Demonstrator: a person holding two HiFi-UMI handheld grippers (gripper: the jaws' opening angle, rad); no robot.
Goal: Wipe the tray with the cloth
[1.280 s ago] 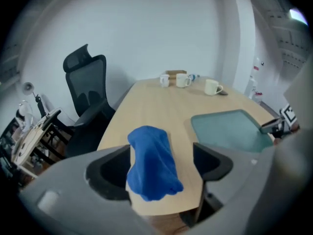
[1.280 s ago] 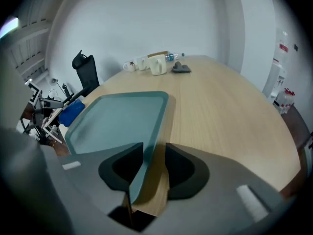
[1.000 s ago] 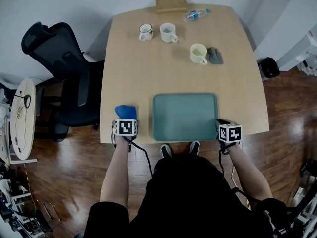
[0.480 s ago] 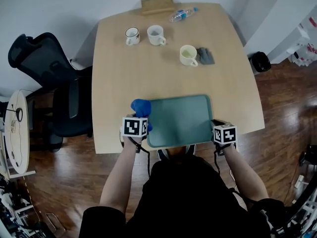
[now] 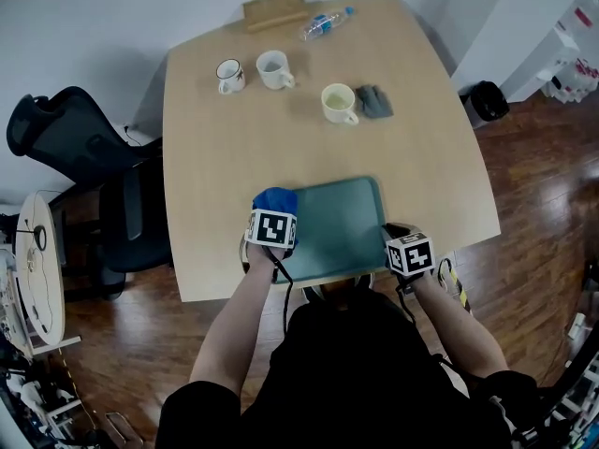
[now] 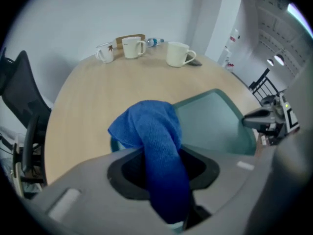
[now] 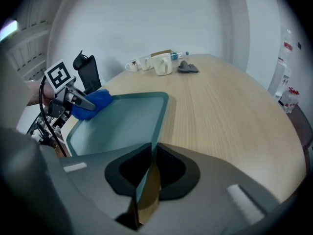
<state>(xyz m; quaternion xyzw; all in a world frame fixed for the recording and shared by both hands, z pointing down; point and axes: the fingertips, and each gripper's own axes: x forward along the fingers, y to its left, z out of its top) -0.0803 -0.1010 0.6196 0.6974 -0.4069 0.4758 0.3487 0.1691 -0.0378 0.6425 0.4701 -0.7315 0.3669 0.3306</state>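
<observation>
A teal tray (image 5: 337, 215) lies at the table's near edge. My left gripper (image 5: 274, 210) hangs over its left rim; its jaws have just been closing and now pinch a blue cloth (image 5: 276, 198). In the left gripper view the cloth (image 6: 152, 126) bunches ahead of the left gripper (image 6: 164, 180) and droops over the tray (image 6: 215, 121) corner. My right gripper (image 5: 398, 234) sits at the tray's near right corner. Its jaws have just been closing slightly, and in the right gripper view the right gripper (image 7: 148, 176) is shut on the tray (image 7: 122, 121) rim.
Three mugs (image 5: 230, 74) (image 5: 273, 68) (image 5: 338, 103), a grey rag (image 5: 376, 101), a water bottle (image 5: 324, 21) and a wooden block (image 5: 274, 9) stand at the table's far end. A black office chair (image 5: 75, 157) stands left of the table, a dark bin (image 5: 487, 101) on the right.
My left gripper has carried the blue cloth rightward from the bare table onto the tray's left rim. The right gripper has stayed at the tray's corner.
</observation>
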